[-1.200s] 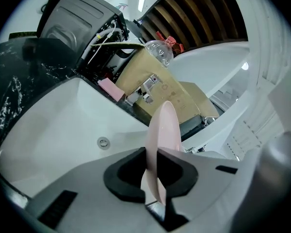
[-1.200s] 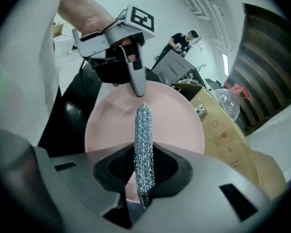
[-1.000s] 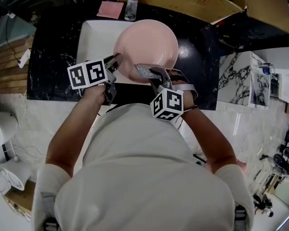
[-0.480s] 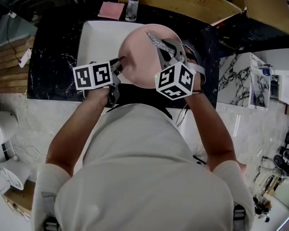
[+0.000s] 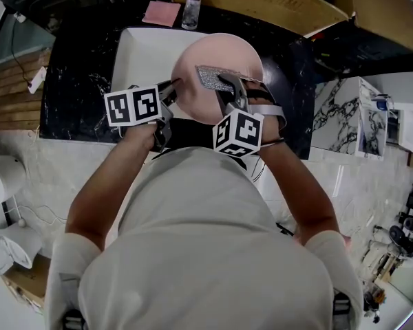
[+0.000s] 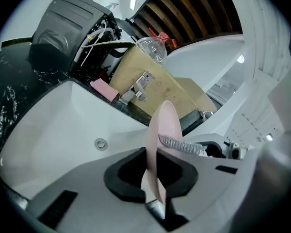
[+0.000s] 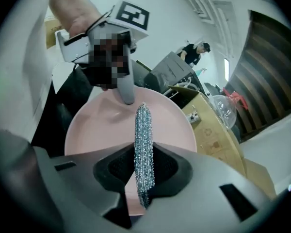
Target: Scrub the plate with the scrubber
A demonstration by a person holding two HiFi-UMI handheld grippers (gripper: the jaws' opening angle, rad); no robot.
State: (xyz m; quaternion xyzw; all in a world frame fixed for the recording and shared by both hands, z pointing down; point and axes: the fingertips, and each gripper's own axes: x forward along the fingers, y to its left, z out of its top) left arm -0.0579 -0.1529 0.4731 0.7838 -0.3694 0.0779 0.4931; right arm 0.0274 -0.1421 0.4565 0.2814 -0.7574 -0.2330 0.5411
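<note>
One pink plate [image 5: 227,52] and one silver scrubber [image 5: 210,76] were counted. Two grippers were recorded, the left gripper [image 5: 172,86] and the right gripper [image 5: 227,86]. One white sink [image 5: 141,53], one pink pad [image 5: 159,12] and one small bottle [image 5: 189,14] were listed.

Open sink basin [image 5: 139,55] left of plate [image 5: 224,50]; bottle [image 5: 189,16], box [image 5: 282,2] behind.

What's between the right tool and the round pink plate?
A silver mesh scrubber, pinched in the right tool, sits there; the right gripper view shows it.
</note>
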